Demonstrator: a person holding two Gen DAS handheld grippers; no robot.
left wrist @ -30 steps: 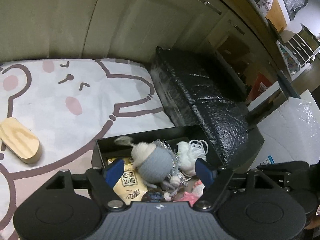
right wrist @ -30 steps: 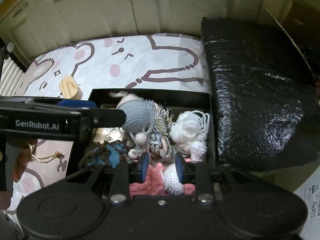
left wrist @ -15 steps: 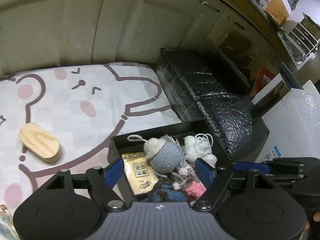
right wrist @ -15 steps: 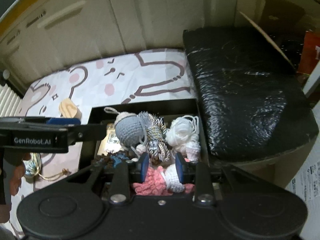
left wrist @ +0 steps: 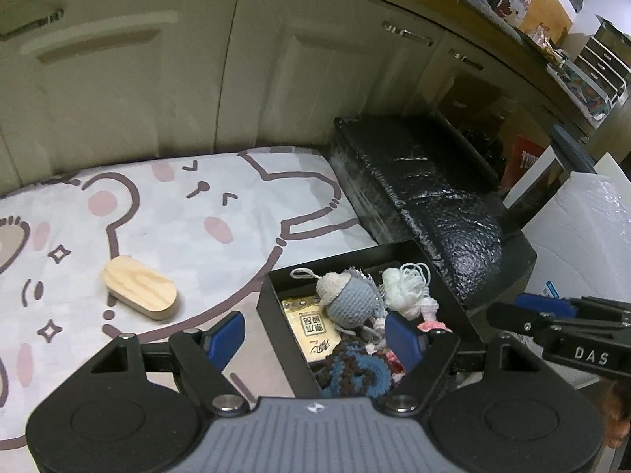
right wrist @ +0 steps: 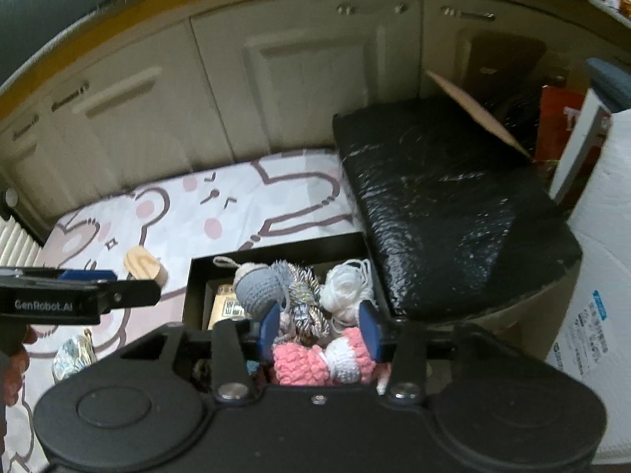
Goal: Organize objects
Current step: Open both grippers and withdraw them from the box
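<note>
1. Black box on the bear-print sheet, beside the black wrapped block; it holds a grey crocheted ball, white yarn and a gold packet.
2. Left wrist view alone shows the wooden oval block's full top, left of the box, long axis slanting away leftward.
3. Right wrist view alone shows the pink-and-white crochet piece; its lower edge is cut off.
4. Left gripper: jaws wide, empty.
5. Right gripper: jaws have just been opening, pads clear of the crochet below.
</note>
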